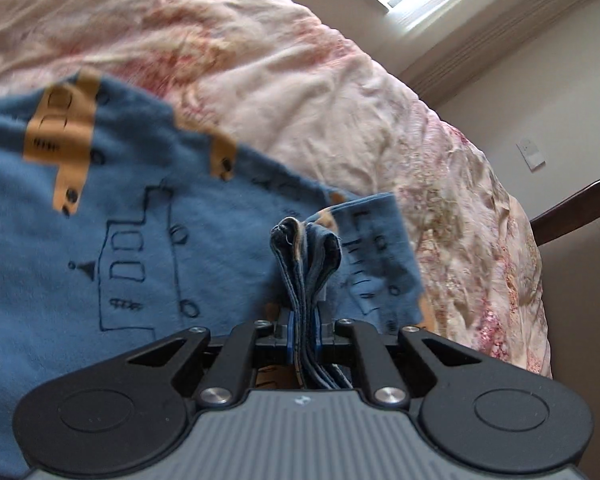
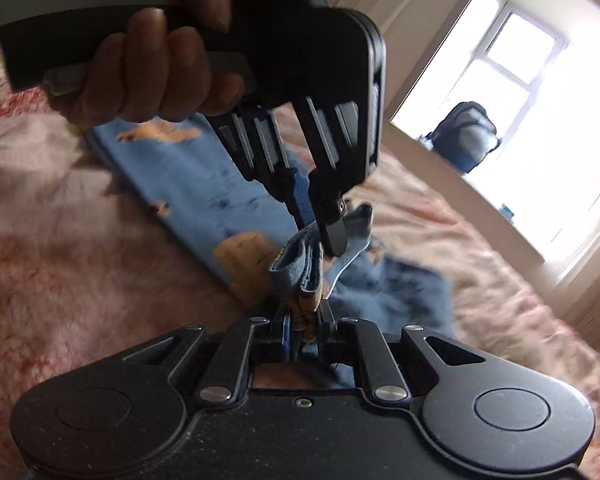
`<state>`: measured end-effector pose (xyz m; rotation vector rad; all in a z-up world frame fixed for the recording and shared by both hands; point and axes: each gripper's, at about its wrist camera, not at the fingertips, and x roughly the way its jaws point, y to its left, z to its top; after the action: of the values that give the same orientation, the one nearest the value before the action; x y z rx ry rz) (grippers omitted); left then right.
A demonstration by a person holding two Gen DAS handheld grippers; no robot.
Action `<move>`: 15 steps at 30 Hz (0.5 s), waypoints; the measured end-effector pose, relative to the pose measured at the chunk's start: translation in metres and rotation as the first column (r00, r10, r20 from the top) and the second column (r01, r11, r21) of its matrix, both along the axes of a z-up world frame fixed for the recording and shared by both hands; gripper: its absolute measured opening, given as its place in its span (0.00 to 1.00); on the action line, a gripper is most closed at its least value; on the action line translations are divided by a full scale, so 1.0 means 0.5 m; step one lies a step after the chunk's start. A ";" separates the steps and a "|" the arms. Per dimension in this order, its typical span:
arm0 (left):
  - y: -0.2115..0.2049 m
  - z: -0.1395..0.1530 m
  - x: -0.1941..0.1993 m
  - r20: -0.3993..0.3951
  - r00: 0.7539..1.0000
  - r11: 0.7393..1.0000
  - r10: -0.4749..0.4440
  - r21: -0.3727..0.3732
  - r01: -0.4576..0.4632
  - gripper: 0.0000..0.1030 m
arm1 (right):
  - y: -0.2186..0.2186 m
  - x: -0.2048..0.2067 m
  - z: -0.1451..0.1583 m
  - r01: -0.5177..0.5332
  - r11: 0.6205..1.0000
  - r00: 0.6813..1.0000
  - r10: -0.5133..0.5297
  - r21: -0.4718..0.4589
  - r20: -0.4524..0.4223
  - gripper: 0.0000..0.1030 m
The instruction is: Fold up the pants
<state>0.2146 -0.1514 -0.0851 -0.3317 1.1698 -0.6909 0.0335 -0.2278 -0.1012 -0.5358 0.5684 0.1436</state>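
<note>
Pants, blue with tan patches and dark line drawings, lay spread on a pink-and-cream floral bedspread, most of the cloth toward the left. Left gripper was clamped on a bunched, folded edge of them, layers squeezed between its pads. Right gripper was pinched shut on another bunch of the same edge, just beside the left one's fingertips. A hand held the left tool's handle. Window at far right.

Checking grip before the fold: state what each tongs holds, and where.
Left tongs and right tongs each pinch a bunched edge of the blue pants.
</note>
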 end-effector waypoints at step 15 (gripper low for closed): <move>-0.013 0.014 -0.014 0.082 0.996 0.998 -0.044 0.043 0.040 0.10 | -0.010 0.003 -0.008 0.024 0.998 1.000 -0.025 0.058 0.013 0.12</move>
<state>0.2073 -0.1578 -0.0782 -0.2421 1.1134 -0.7100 0.0350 -0.2329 -0.1050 -0.4733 0.5560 0.1326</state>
